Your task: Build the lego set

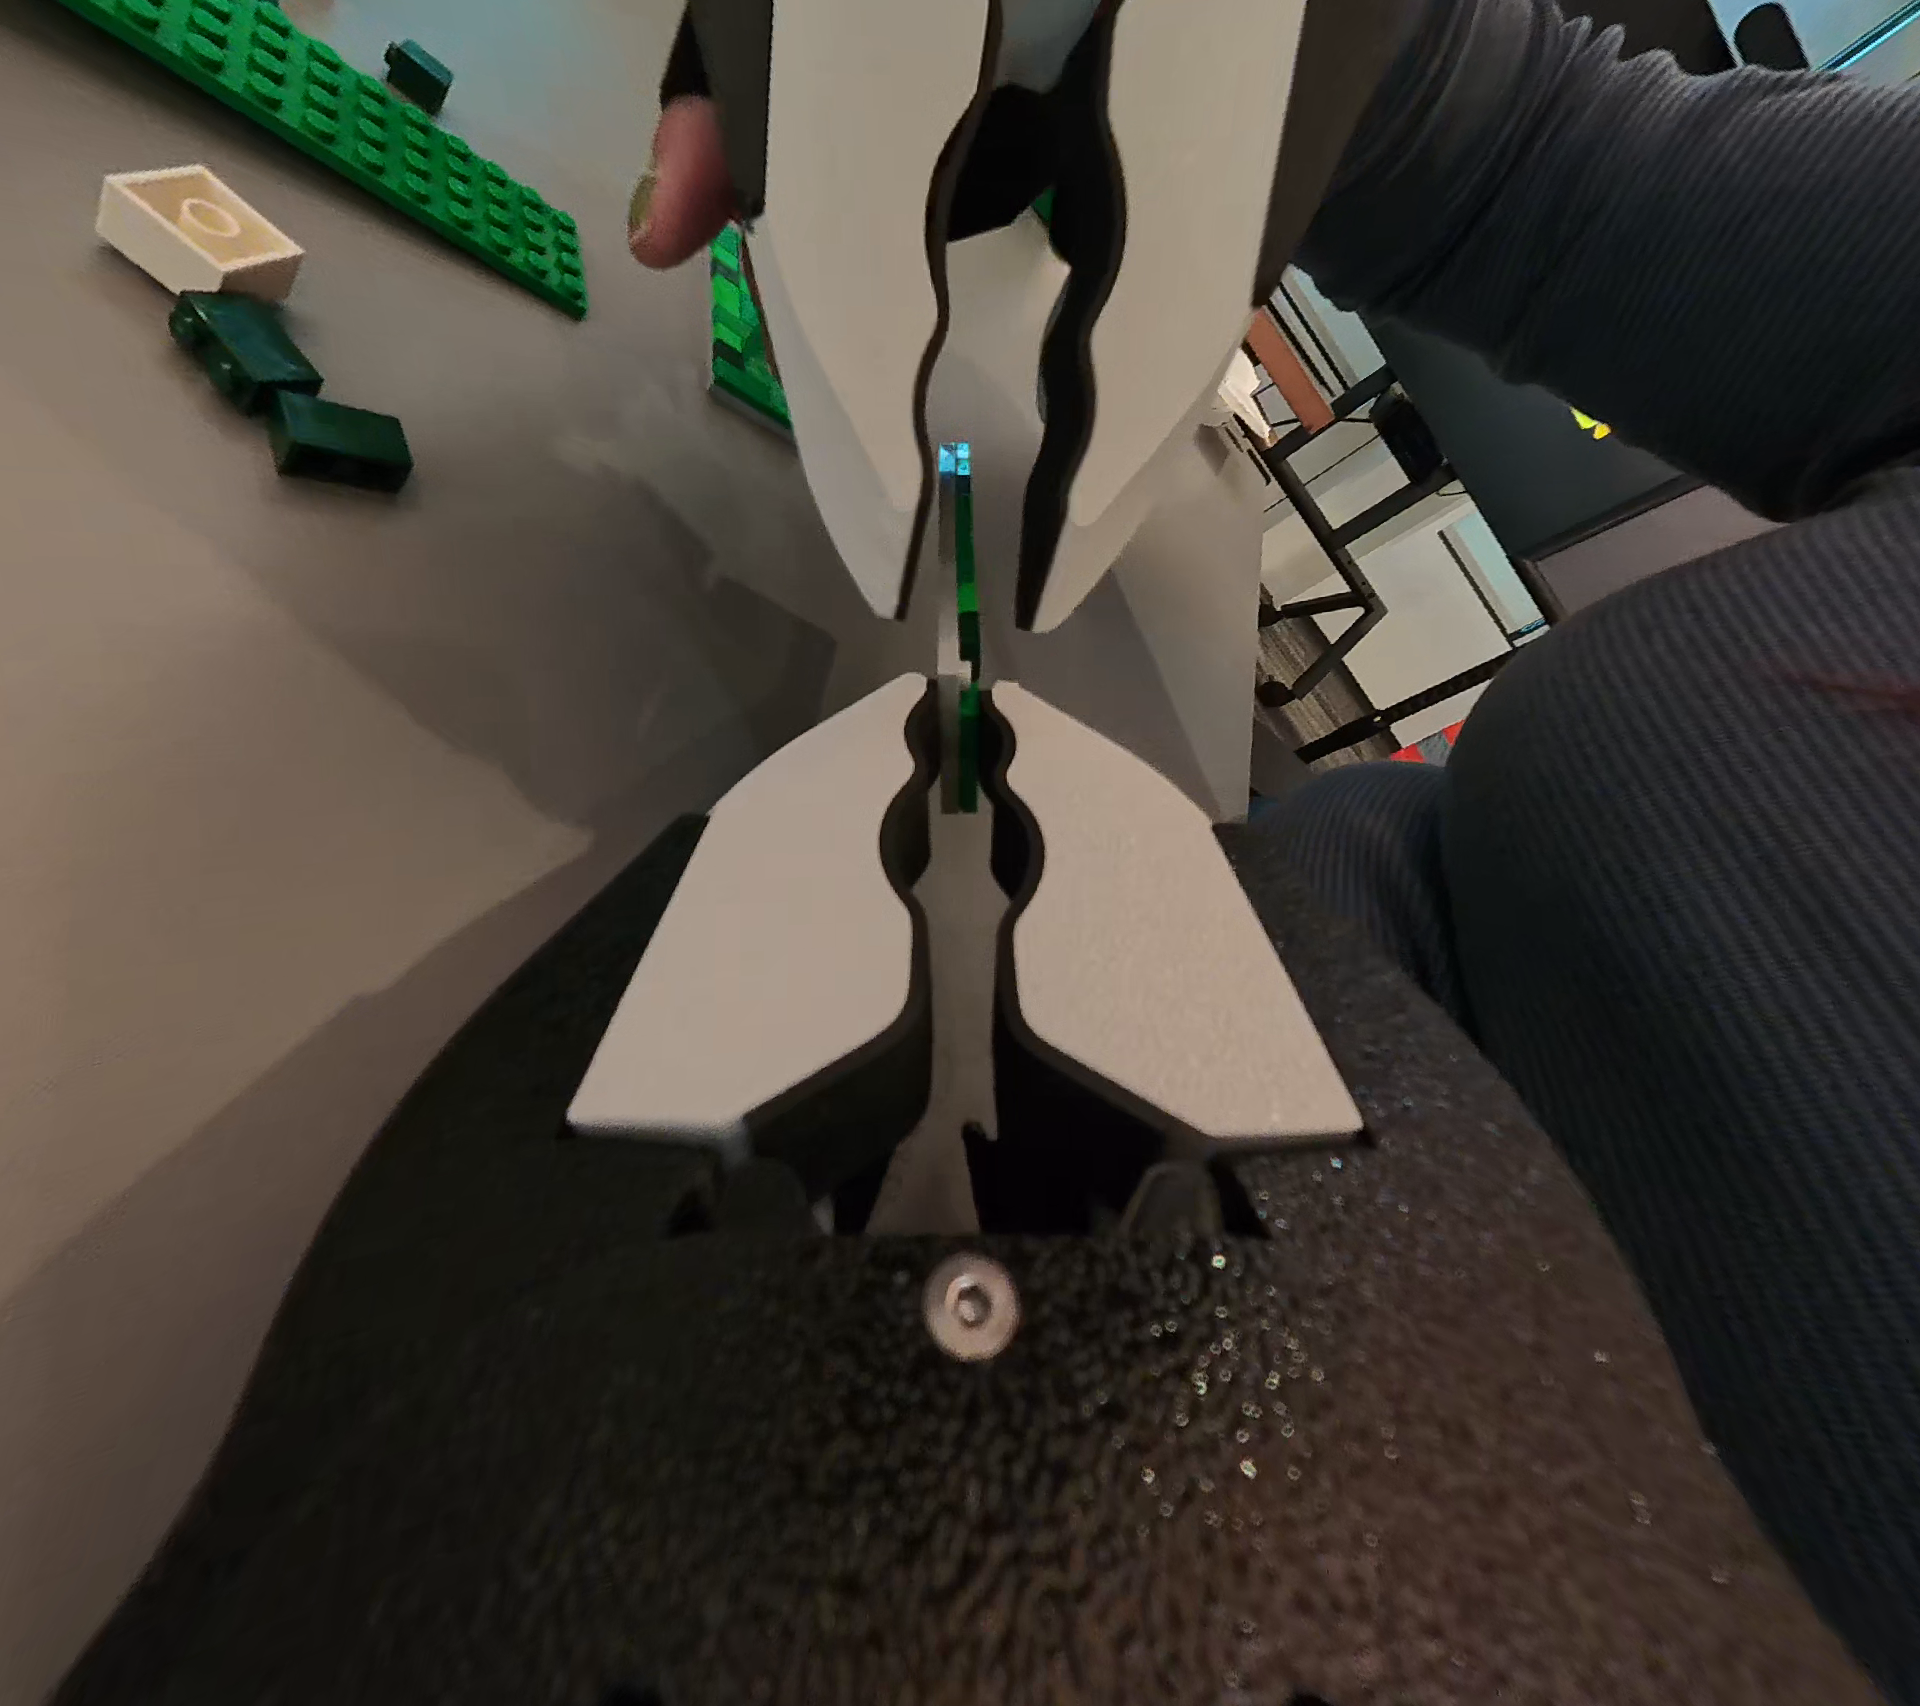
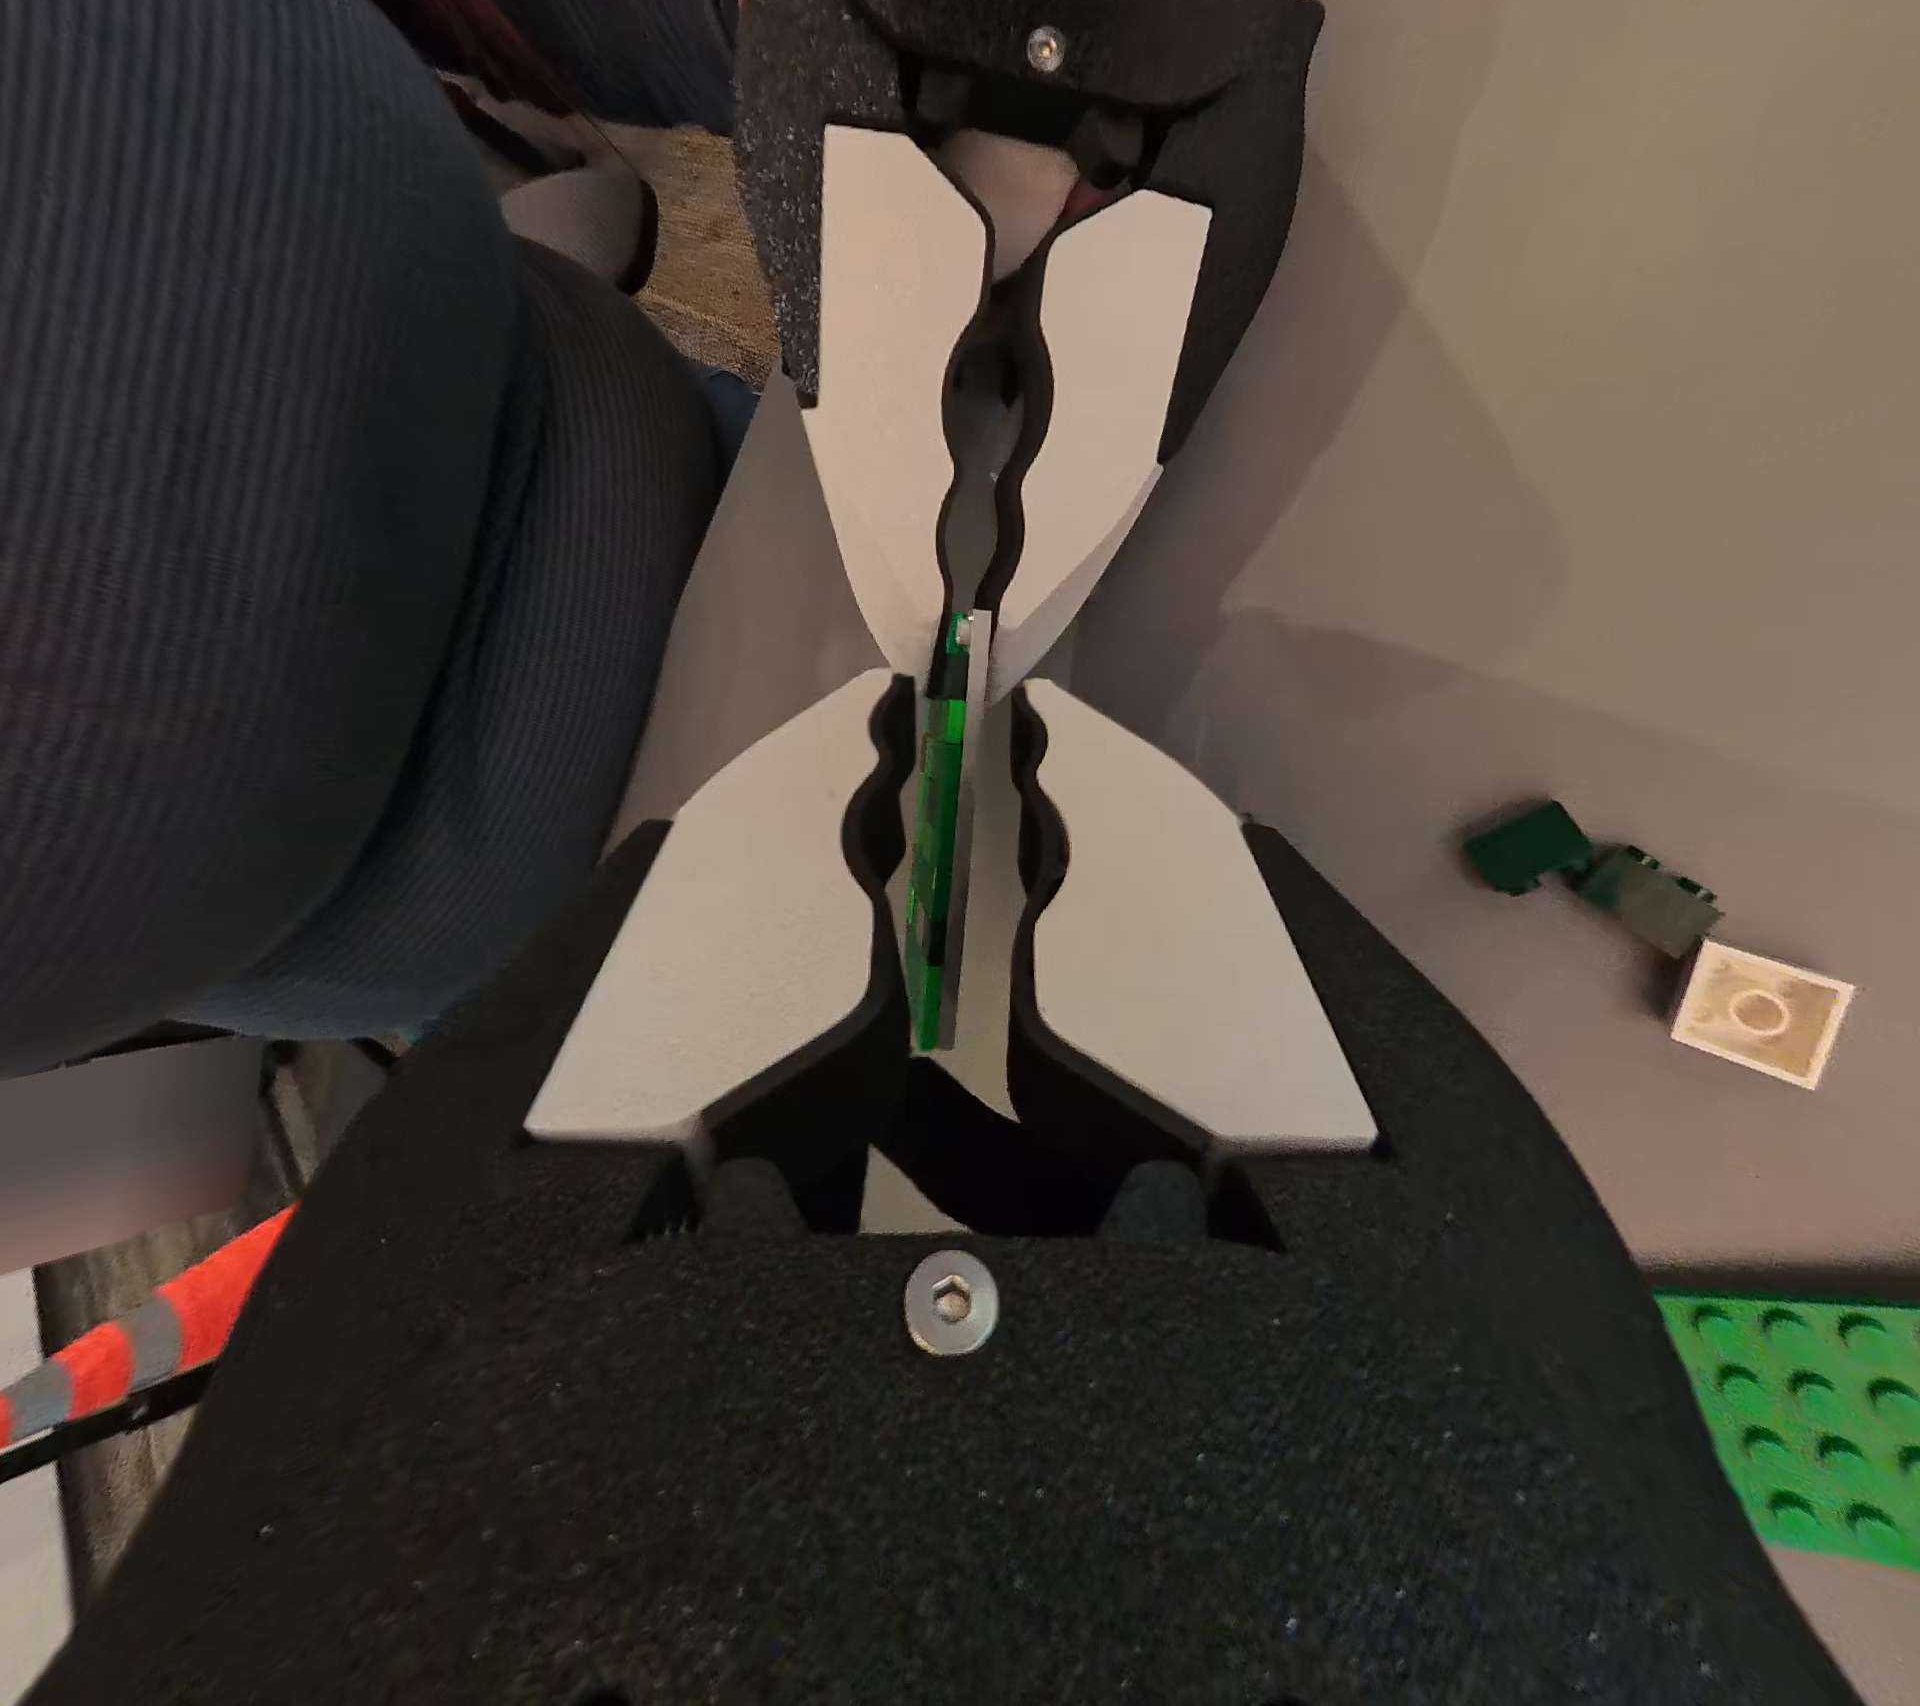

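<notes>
A thin flat piece, green on one face and white on the other (image 1: 961, 752), is seen edge-on between the two grippers, which face each other tip to tip. My left gripper (image 1: 958, 692) is shut on one end of it, with both pads pressed against it. The piece also shows in the right wrist view (image 2: 940, 877), standing between the fingers of my right gripper (image 2: 951, 692). That gripper is open, with a clear gap on the piece's white side. In the left wrist view the right gripper (image 1: 961, 617) straddles the piece without pressing on it. In the right wrist view the left gripper (image 2: 964, 617) pinches the far end.
On the grey table lie a long green studded baseplate (image 1: 291, 67), white bricks (image 1: 197, 233) and dark green bricks (image 1: 332, 435). The right wrist view shows a white brick (image 2: 1761, 1017), dark green bricks (image 2: 1527, 846) and a green baseplate (image 2: 1808, 1428). A person's dark sleeve (image 1: 1610, 202) is close by.
</notes>
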Demonstrator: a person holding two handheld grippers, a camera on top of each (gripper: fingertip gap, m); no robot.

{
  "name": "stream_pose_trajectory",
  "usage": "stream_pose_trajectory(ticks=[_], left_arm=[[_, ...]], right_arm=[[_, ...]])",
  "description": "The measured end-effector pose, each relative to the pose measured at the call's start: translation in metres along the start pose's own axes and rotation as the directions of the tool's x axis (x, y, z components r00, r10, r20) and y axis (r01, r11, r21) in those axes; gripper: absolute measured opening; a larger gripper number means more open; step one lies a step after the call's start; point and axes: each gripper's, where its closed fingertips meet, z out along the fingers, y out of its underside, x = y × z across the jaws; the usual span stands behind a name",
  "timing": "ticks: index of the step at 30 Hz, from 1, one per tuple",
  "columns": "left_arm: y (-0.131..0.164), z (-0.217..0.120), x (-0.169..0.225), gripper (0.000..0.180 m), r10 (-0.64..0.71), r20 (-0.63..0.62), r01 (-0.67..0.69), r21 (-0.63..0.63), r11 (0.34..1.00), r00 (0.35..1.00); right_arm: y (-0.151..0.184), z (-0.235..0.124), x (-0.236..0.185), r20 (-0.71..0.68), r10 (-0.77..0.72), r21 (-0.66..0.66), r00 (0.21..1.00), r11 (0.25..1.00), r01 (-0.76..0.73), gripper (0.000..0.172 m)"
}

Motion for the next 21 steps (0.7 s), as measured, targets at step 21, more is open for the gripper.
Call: stream_pose_trajectory(ticks=[21], left_arm=[[-0.002,-0.016,-0.008,0.037,0.022,0.149,-0.024,0.010,1.000,0.989]], right_arm=[[0.043,-0.001,0.013,-0.089,0.169,-0.039,0.982,0.984,-0.173,0.006]])
